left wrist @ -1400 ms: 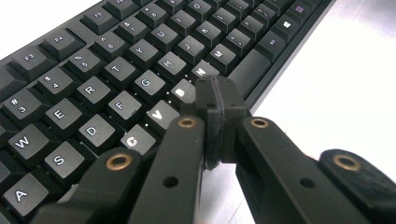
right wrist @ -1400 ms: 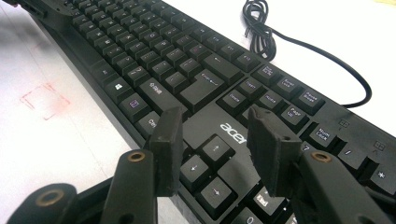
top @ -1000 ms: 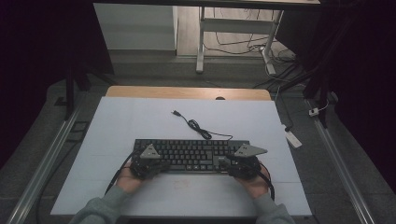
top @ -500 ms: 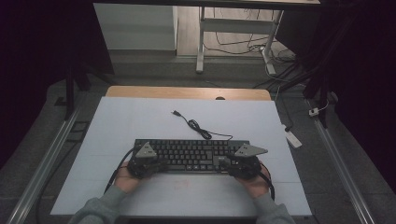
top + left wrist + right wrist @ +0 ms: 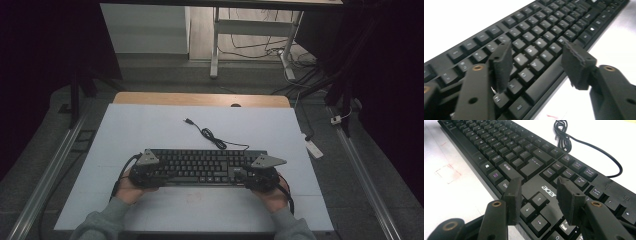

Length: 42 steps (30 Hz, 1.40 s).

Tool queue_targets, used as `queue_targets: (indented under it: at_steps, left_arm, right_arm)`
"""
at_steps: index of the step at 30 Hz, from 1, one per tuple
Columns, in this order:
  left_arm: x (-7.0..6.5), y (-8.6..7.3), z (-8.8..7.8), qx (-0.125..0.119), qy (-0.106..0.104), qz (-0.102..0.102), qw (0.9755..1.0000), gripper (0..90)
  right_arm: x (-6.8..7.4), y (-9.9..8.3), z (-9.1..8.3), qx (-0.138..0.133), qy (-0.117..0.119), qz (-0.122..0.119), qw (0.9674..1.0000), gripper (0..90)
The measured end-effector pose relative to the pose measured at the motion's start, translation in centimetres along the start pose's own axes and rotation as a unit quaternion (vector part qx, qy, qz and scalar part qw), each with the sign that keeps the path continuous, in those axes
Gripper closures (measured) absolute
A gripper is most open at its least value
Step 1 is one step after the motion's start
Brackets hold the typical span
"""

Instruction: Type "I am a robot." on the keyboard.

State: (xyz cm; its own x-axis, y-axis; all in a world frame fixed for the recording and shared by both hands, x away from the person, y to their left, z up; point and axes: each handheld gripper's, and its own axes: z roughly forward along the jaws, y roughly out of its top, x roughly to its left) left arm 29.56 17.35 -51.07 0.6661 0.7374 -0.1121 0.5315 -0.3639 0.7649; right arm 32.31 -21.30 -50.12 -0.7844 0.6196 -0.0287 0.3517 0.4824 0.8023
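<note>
Black keyboard [image 5: 202, 166] lies under both grippers: left gripper [image 5: 536, 60] and right gripper [image 5: 537, 195] spread wide, holding nothing.

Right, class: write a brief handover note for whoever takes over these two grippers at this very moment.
Left gripper: open, jaws above the letter keys at the left end of the keyboard.
Right gripper: open, jaws above the arrow keys at the right end.
Keyboard: flat on the white table, near the front edge; its cable trails loose behind it, plug unconnected.
Done: both grippers placed at the ends.
Left: probably close on each end before moving it; nothing is gripped yet.
</note>
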Motion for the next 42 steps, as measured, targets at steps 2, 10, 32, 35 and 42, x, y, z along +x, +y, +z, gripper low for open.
queue_targets:
  at_steps: [2, 10, 32, 35, 42]
  left_arm:
    - [0.3, 0.0, -0.2, -0.001, 0.005, -0.008, 1.0000, 35.6]
    - [1.5, -0.2, -0.9, -0.002, 0.016, -0.040, 0.9991, 29.0]
    - [2.3, -0.4, -1.2, -0.004, 0.025, -0.037, 0.9990, 38.2]
    - [2.4, -0.4, -1.2, -0.003, 0.031, -0.040, 0.9987, 40.6]
    - [2.9, -0.6, -1.4, -0.006, 0.043, -0.043, 0.9981, 52.5]
  right_arm:
    - [0.0, 0.0, 0.0, -0.001, 0.002, 0.000, 1.0000, 55.4]
    - [0.0, 0.0, -0.1, -0.001, 0.002, 0.001, 1.0000, 55.4]
    - [0.0, 0.0, -0.1, -0.001, 0.002, 0.000, 1.0000, 55.4]
    - [0.0, 0.0, -0.1, -0.002, 0.002, 0.000, 1.0000, 55.4]
    - [0.0, 0.0, -0.1, -0.001, 0.002, 0.000, 1.0000, 55.4]
